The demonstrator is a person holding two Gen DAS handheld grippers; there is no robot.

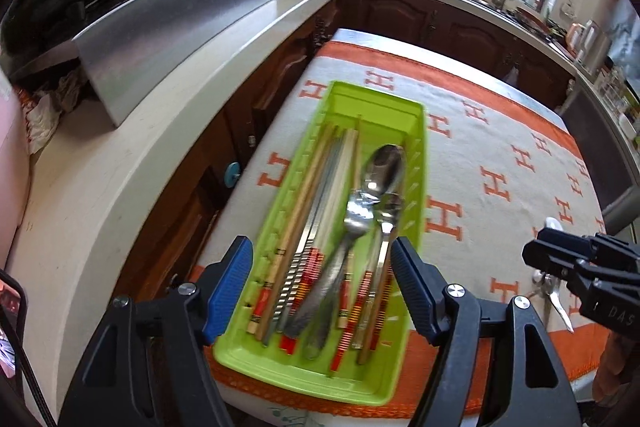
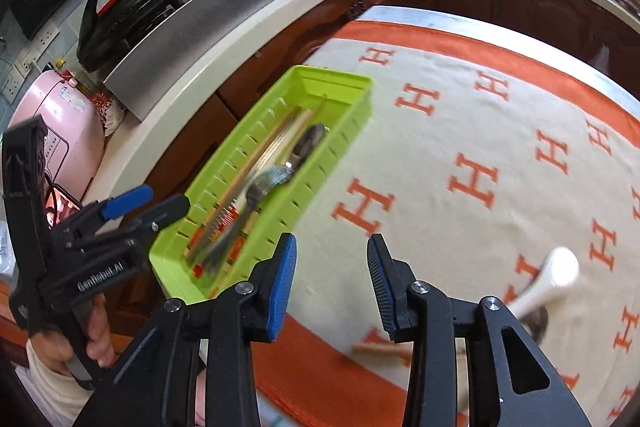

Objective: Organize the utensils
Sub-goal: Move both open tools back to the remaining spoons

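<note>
Both the left gripper (image 1: 322,291) and right gripper (image 2: 332,283) are held spread, empty, near the lime-green slotted plastic tray (image 1: 414,163); a white, seemingly ceramic spoon (image 2: 554,277) is seen well apart from it.

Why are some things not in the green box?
The green tray holds chopsticks and metal spoons, but a white spoon lies loose on the cloth at the right, with a metal piece and a wooden stick end beside it. They look unsorted.
</note>
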